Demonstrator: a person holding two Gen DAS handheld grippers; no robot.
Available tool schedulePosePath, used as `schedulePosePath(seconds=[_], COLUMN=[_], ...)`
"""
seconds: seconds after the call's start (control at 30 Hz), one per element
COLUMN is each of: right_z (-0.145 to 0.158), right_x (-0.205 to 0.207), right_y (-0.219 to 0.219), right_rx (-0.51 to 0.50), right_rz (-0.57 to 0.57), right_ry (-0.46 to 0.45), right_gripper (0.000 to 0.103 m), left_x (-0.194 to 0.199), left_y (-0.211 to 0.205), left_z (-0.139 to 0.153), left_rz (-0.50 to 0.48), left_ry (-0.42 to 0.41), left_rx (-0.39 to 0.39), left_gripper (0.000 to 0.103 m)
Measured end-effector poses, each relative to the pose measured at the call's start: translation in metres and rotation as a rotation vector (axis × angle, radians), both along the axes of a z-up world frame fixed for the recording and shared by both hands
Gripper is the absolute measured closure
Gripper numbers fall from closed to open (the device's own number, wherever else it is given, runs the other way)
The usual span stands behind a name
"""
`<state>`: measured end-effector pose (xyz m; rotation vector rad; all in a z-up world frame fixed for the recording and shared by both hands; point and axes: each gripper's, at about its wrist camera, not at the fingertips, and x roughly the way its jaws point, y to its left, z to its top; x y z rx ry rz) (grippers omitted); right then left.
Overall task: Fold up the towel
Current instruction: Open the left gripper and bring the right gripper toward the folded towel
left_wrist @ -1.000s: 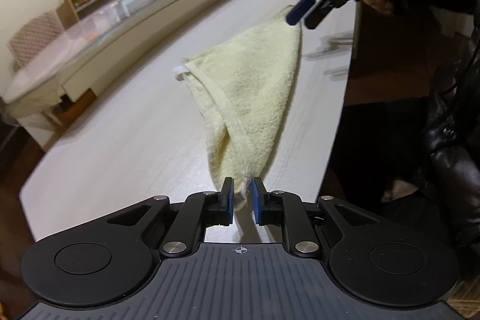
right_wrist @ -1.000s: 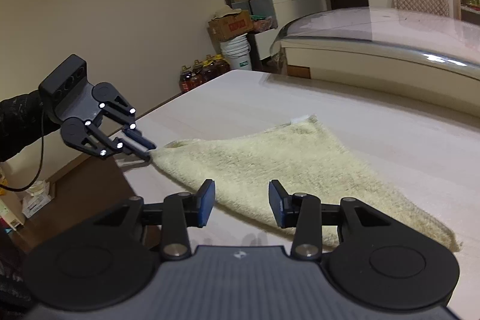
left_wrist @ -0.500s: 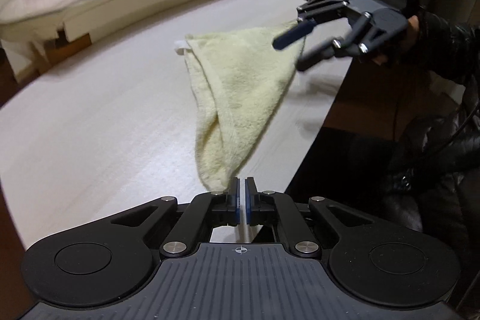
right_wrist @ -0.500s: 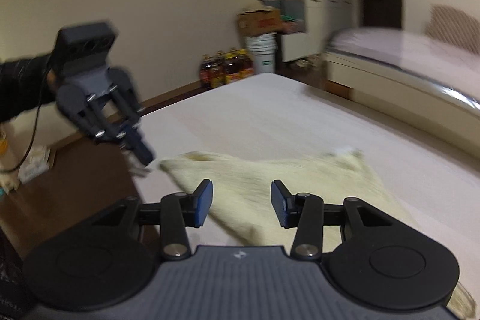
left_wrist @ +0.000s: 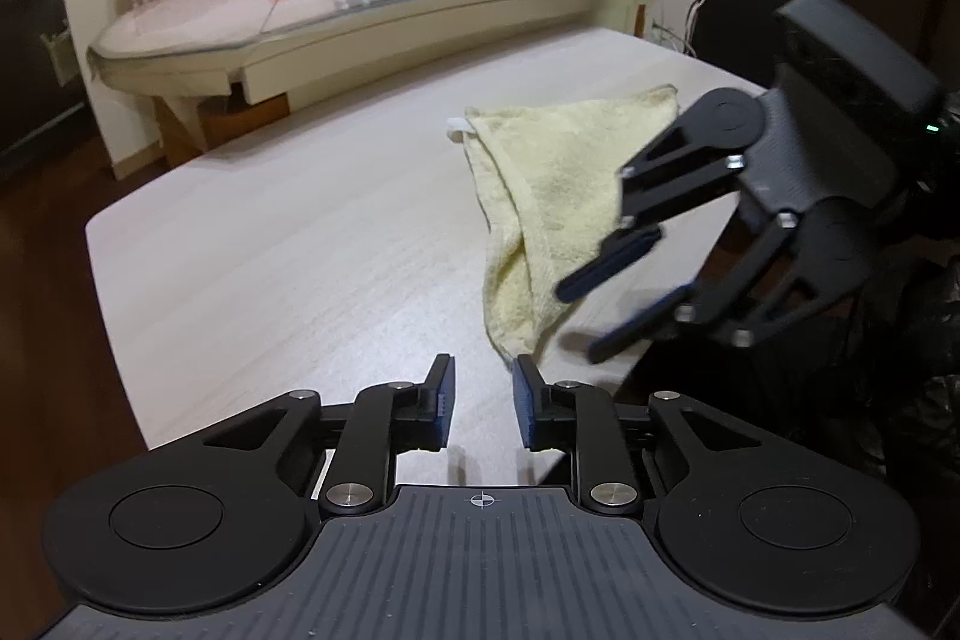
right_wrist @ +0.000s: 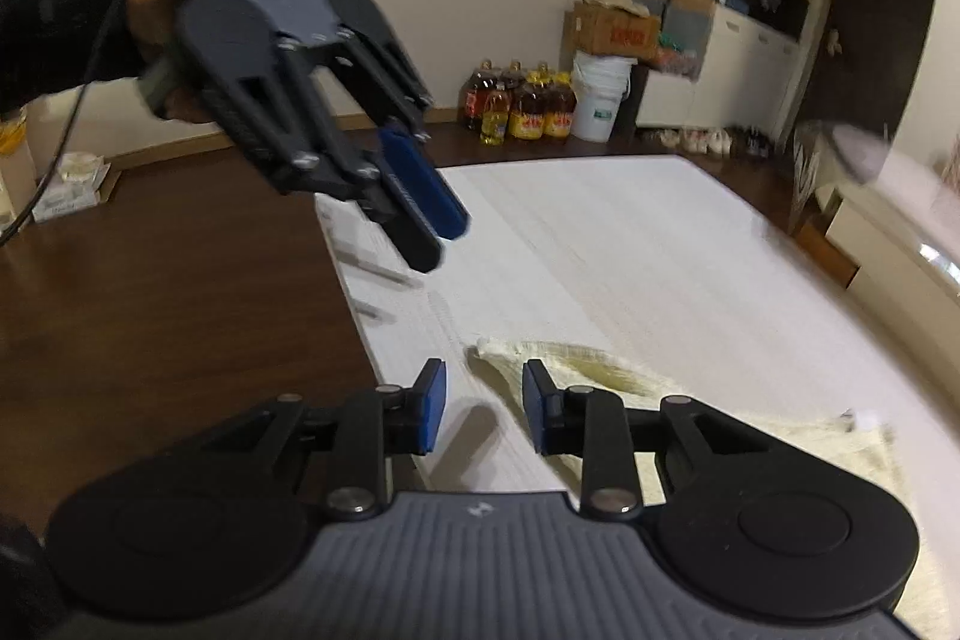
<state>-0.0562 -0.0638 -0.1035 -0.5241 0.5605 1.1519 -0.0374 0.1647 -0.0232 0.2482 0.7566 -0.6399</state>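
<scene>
- Left gripper (left_wrist: 482,396) lets go: half a second ago clamped shut, fingers now apart beside the yellow towel (left_wrist: 555,196) corner.
- Right gripper (right_wrist: 483,403) open too (this fold looks finished).

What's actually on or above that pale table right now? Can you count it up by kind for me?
Yellow towel, folded into a triangle, lying on the table: 1
Handheld grippers over the table, both with fingers open and holding nothing: 2, the left gripper and the right gripper
Total: 3
</scene>
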Motion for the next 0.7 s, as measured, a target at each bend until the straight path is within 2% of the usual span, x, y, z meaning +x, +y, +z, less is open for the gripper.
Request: schedulePosePath(seconds=[0.2, 0.43, 0.5, 0.53, 0.6, 0.7], right_z=[-0.006, -0.008, -0.012, -0.014, -0.018, -0.012], right_x=[0.009, 0.003, -0.003, -0.007, -0.013, -0.018], right_y=[0.012, 0.03, 0.035, 0.037, 0.036, 0.023], right_rx=[-0.026, -0.065, -0.088, -0.097, -0.103, -0.078], right_rz=[-0.063, -0.105, -0.099, -0.083, -0.05, 0.021], right_ry=[-0.018, -0.13, -0.193, -0.221, -0.245, -0.189], right_gripper=[0.071, 0.072, 0.082, 0.096, 0.097, 0.097], left_x=[-0.013, -0.02, -0.022, -0.023, -0.024, -0.026], left_y=[0.008, 0.012, 0.013, 0.013, 0.014, 0.014], left_z=[-0.002, -0.005, -0.005, -0.004, -0.004, -0.004], left_rz=[0.007, 0.022, 0.028, 0.03, 0.033, 0.026], left_ry=[-0.021, -0.034, -0.038, -0.04, -0.045, -0.046], left_rx=[-0.025, -0.044, -0.048, -0.051, -0.054, -0.055], left_gripper=[0.071, 0.062, 0.061, 0.06, 0.058, 0.057])
